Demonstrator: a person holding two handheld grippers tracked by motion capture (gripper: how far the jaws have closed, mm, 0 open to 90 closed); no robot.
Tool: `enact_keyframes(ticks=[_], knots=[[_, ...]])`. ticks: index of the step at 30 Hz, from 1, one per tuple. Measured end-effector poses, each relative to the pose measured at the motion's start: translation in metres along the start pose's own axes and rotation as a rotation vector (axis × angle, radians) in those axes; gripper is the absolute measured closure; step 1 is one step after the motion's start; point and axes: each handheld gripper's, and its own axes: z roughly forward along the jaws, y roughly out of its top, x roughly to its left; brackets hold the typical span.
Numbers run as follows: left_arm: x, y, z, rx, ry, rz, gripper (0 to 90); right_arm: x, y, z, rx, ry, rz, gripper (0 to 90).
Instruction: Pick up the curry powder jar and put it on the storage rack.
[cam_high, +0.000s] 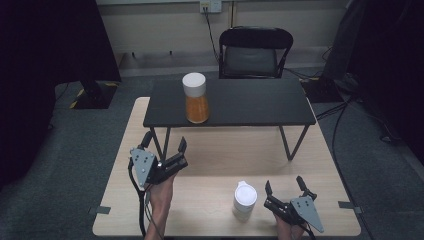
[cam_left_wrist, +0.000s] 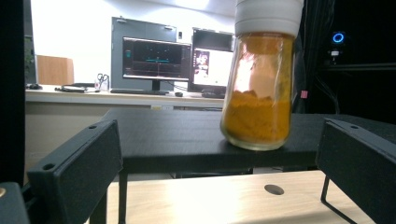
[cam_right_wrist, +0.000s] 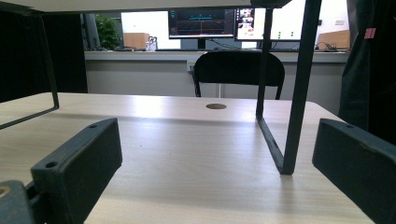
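Observation:
A glass jar of orange powder (cam_high: 196, 102) with a white lid stands at the front left of the black raised shelf (cam_high: 250, 102); in the left gripper view the jar (cam_left_wrist: 259, 107) is ahead and right of centre. My left gripper (cam_high: 165, 143) is open, held above the wooden table just short of the shelf, empty. A small white-lidded container (cam_high: 244, 200) stands on the table near the front. My right gripper (cam_high: 284, 186) rests open just to its right, empty.
The wooden table (cam_high: 215, 160) carries the shelf on thin black legs (cam_right_wrist: 292, 93). A black chair (cam_high: 254, 52) stands behind the table. Desks with monitors (cam_left_wrist: 156, 58) line the far wall. A small round hole (cam_right_wrist: 216, 106) is in the tabletop.

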Motion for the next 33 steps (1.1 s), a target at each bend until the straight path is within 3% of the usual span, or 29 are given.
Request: enact_keyframes(ticks=[5,7,25,33], knots=[[0.000,-0.012,-0.010,0.003,0.014,-0.008,0.0,0.000,0.000,0.000,0.000,0.000,0.000,0.0],[-0.002,-0.020,-0.015,0.007,0.022,0.010,0.0,0.000,0.000,0.000,0.000,0.000,0.000,0.0],[-0.007,-0.065,-0.045,0.038,0.017,0.011,0.0,0.000,0.000,0.000,0.000,-0.001,0.000,0.0],[-0.013,-0.083,-0.053,0.066,0.028,0.049,0.0,0.000,0.000,0.000,0.000,-0.001,0.000,0.0]])
